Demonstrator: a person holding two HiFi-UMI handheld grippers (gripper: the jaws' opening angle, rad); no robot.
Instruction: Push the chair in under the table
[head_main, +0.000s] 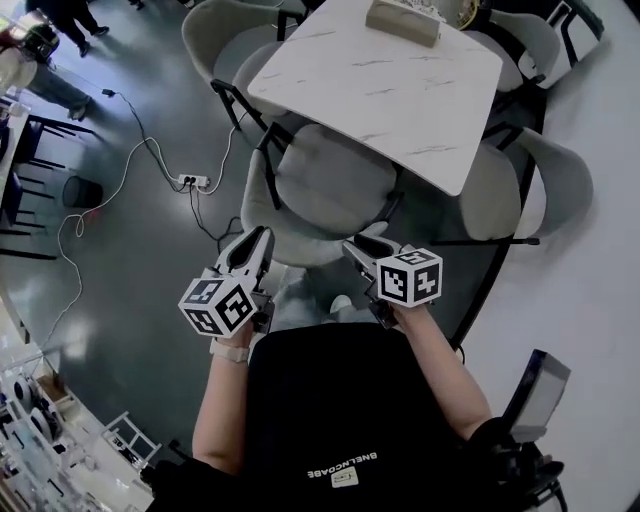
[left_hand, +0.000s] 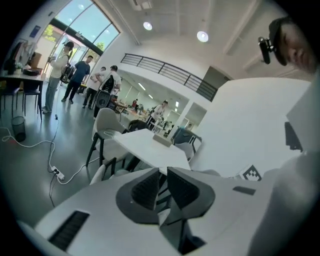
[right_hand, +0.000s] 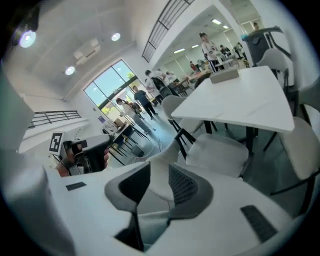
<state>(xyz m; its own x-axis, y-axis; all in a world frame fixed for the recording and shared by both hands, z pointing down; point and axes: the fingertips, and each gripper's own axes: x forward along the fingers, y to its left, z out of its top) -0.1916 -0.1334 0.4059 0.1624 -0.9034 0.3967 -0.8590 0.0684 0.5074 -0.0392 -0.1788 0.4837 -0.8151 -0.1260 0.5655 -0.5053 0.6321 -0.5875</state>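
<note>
While chair (head_main: 330, 185) sits just beyond both | left hand-held gripper (head_main: 252, 245) nearly closed, empty | right hand-held gripper (head_main: 362, 250) half-open, empty

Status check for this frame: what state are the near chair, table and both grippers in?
table: upright, box on its far edge.
near chair: upright, seat partly under the table, backrest outside.
left gripper: jaws almost together, empty.
right gripper: jaws apart, empty.

Desk (head_main: 400, 90) top: white marble-look, smooth. Chair (head_main: 335, 185) at its 7 o'clock: matt grey cloth-like shell, black frame. Floor (head_main: 130, 240): dark, semi-gloss. Left claw (left_hand: 163, 176) pads (left_hand: 146, 190): dark, ribbed.
</note>
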